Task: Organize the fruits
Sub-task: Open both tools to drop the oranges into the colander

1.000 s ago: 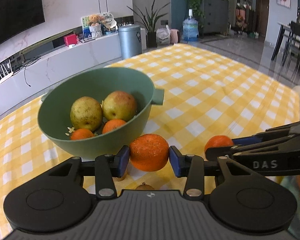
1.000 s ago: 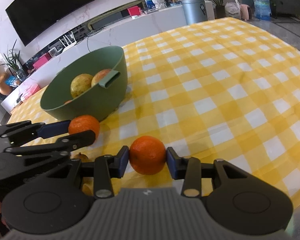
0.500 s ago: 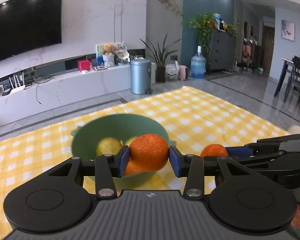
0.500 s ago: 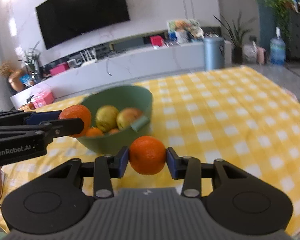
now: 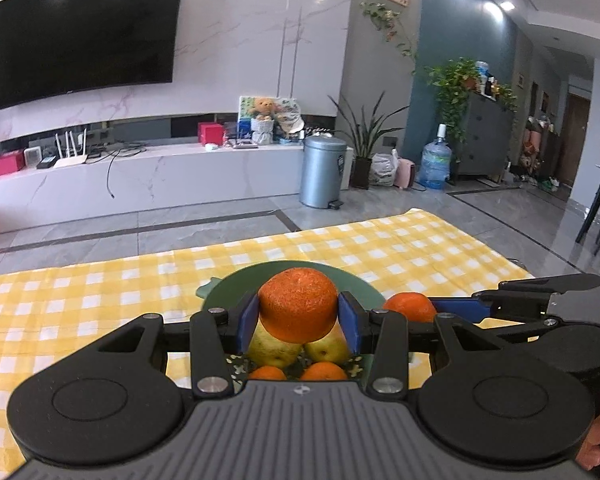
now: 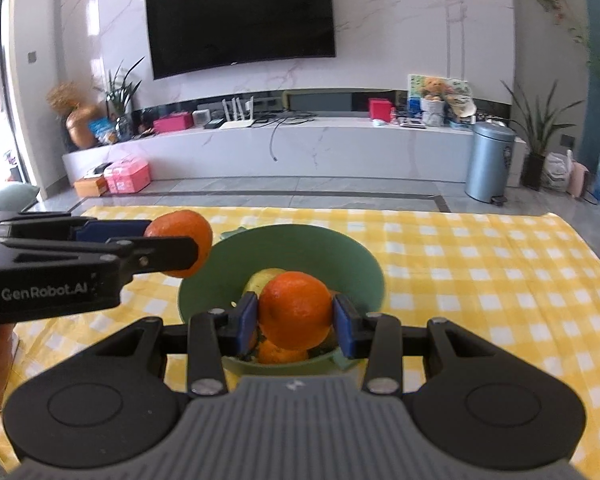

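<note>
My left gripper (image 5: 298, 322) is shut on an orange (image 5: 297, 305) and holds it over the green bowl (image 5: 360, 284). My right gripper (image 6: 295, 322) is shut on a second orange (image 6: 295, 310) over the same bowl (image 6: 340, 252). The bowl holds two yellow-green pears (image 5: 270, 346) and two small oranges (image 5: 323, 372). The right gripper and its orange (image 5: 410, 307) show at the right of the left wrist view. The left gripper and its orange (image 6: 182, 242) show at the left of the right wrist view, beside the bowl's left rim.
The bowl stands on a table with a yellow and white checked cloth (image 6: 480, 280). Beyond the table's far edge is grey floor, a white TV bench (image 6: 300, 148) and a metal bin (image 6: 490, 166).
Both grippers have lifted their oranges off the cloth and carried them over the bowl. The cameras now sit higher and look across the room.
</note>
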`<state>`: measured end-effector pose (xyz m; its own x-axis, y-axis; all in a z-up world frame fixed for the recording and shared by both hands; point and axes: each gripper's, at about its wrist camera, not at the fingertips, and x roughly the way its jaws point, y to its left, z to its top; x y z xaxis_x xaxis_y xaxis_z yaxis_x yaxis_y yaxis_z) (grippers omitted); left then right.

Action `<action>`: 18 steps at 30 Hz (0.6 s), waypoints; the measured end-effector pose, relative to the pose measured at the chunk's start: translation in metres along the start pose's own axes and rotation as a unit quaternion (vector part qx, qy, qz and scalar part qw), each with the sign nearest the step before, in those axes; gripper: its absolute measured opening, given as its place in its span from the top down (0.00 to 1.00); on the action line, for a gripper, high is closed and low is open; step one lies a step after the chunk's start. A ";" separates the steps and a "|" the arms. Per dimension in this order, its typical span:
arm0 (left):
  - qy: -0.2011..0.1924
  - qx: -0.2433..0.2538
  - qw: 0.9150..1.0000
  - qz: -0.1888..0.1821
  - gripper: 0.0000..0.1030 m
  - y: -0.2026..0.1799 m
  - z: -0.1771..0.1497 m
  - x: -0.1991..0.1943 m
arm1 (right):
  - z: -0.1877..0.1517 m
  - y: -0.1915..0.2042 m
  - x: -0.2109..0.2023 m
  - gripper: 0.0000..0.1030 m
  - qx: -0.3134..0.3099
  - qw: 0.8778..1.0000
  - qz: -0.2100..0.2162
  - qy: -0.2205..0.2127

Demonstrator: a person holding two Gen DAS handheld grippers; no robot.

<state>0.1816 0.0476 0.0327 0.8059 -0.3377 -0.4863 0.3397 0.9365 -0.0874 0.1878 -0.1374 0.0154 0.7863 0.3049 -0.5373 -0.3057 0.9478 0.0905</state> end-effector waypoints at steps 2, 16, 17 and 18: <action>0.009 -0.004 1.000 0.003 0.53 0.004 -0.002 0.008 | 0.003 0.003 0.009 0.63 -0.009 1.000 0.004 0.007; 0.065 -0.018 0.998 0.015 0.53 0.023 -0.022 0.038 | 0.002 0.006 0.063 0.63 -0.041 0.996 0.019 0.077; 0.068 -0.019 0.997 0.015 0.53 0.024 -0.023 0.040 | 0.002 0.006 0.066 0.63 -0.042 0.996 0.019 0.081; 0.072 -0.020 0.997 0.016 0.53 0.024 -0.024 0.041 | 0.001 0.007 0.068 0.63 -0.042 0.995 0.019 0.084</action>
<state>0.2116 0.0589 -0.0103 0.7370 -0.2942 -0.6086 0.2937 0.9503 -0.1036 0.2397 -0.1103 -0.0202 0.6746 0.3137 -0.6682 -0.3833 0.9225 0.0461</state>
